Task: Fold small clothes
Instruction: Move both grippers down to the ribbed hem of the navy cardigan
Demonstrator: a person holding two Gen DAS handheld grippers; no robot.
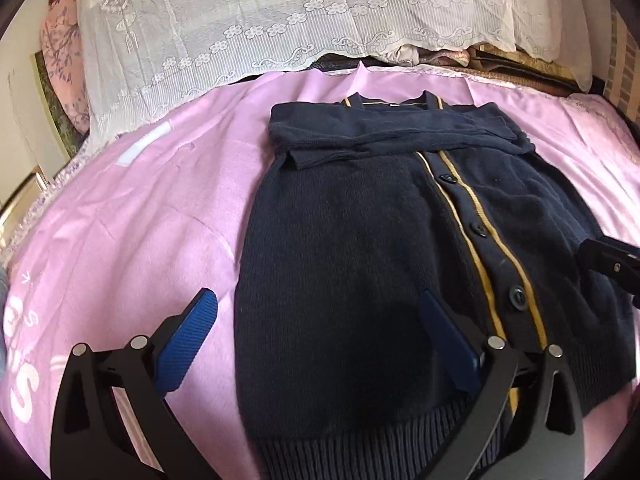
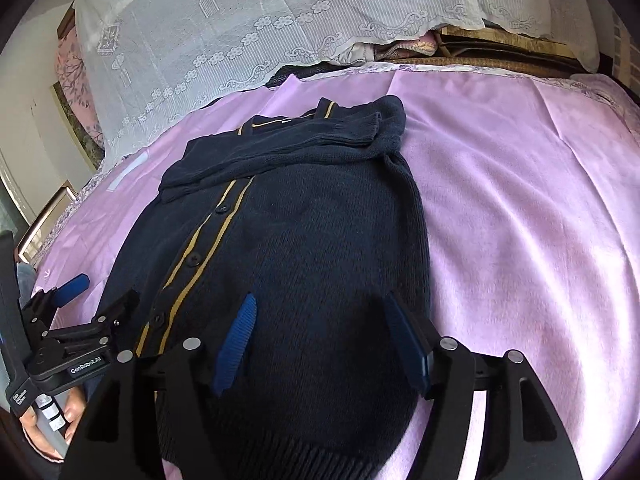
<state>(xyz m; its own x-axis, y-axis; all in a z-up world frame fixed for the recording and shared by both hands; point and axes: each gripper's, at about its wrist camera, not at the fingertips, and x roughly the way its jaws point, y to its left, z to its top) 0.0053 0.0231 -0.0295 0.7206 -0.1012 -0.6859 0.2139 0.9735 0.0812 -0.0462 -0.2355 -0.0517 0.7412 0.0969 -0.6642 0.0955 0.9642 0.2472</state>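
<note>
A small navy knit cardigan point(image 1: 360, 248) with yellow placket stripes and dark buttons lies flat on a pink sheet, both sleeves folded across its chest. It also shows in the right wrist view point(image 2: 304, 248). My left gripper point(image 1: 320, 320) is open and empty, hovering over the cardigan's lower left part near the ribbed hem. My right gripper point(image 2: 320, 328) is open and empty over the lower right part. The left gripper also shows at the left of the right wrist view point(image 2: 92, 300). Part of the right gripper shows at the right edge of the left wrist view point(image 1: 612, 264).
The pink sheet point(image 1: 132, 240) covers the bed around the garment; it spreads wide to the right in the right wrist view point(image 2: 520, 220). A white lace cover point(image 1: 260, 12) drapes over stacked bedding at the far end. A wall and a frame stand at the left.
</note>
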